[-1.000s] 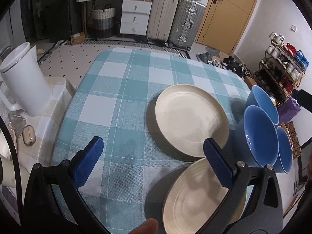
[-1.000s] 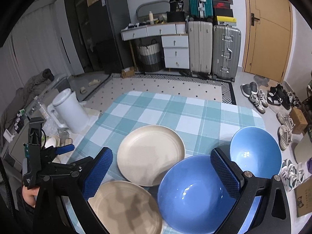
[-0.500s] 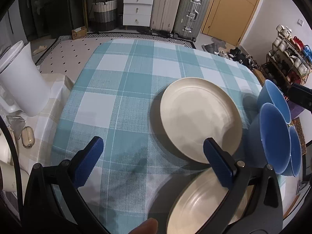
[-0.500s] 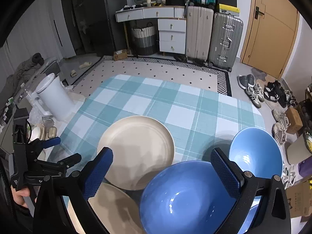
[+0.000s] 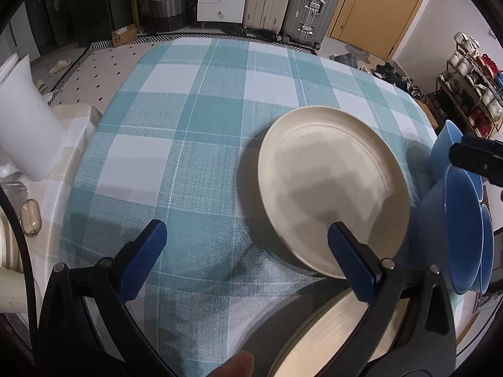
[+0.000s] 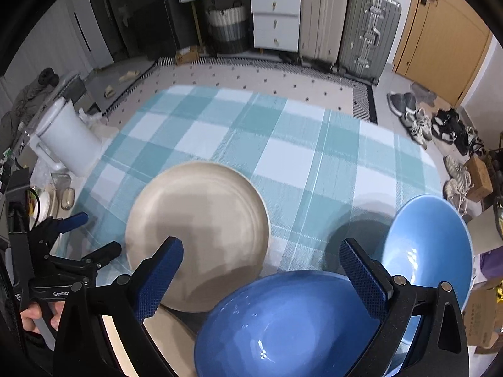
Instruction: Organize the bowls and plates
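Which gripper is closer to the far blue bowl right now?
Right. The right gripper hangs over the near blue bowl, beside the far blue bowl. The left gripper is across both plates, over the tablecloth.

Cream plates [image 5: 333, 185], blue bowls [image 6: 283, 323], teal-and-white checked tablecloth [image 5: 188, 144]

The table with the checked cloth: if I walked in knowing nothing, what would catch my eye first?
Probably the two glossy blue bowls, side by side at the near right of the teal checked tablecloth. Next to them lie two cream plates, one farther in, one at the near edge. Framing it all are the blue-padded fingers of the right gripper and the left gripper, both spread open and holding nothing.
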### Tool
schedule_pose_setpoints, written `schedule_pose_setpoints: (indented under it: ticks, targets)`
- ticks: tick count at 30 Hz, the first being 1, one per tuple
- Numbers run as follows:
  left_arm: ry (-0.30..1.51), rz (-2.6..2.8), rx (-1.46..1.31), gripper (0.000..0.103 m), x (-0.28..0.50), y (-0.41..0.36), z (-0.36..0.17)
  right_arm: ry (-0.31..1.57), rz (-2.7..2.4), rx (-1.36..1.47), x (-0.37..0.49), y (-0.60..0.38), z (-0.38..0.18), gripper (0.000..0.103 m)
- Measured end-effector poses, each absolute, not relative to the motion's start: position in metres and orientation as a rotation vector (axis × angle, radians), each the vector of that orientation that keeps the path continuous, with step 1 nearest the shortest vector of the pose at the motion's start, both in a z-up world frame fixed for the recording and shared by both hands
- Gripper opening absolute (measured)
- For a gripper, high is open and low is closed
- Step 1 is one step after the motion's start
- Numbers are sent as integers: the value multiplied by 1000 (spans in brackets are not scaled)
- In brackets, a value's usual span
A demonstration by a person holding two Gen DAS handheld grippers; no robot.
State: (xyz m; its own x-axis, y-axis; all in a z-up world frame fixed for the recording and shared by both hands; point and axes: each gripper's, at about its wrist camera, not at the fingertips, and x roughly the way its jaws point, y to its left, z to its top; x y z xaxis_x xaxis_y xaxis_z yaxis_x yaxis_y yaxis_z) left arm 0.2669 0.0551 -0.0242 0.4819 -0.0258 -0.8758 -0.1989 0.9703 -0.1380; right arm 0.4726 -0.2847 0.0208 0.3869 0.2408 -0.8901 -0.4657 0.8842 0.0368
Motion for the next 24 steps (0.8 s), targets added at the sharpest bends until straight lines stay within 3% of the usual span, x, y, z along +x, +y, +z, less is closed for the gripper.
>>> schedule_pose_setpoints:
  ticks: [6,11,15,24]
  targets:
    - [1107,110,-270,102,275,62,-41,1153,468,-249,486,-277,-4,100]
    - [1120,106,-275,101,282,63,-49,1196,477,-273,499,-269,-20,90]
    - [1137,82,-290,86,286,63,-56,1245,470,-290,512,-265,-35,81]
    - [1167,18,-284,71,289,54,-66,1312,487,-299,522,-260,-57,73]
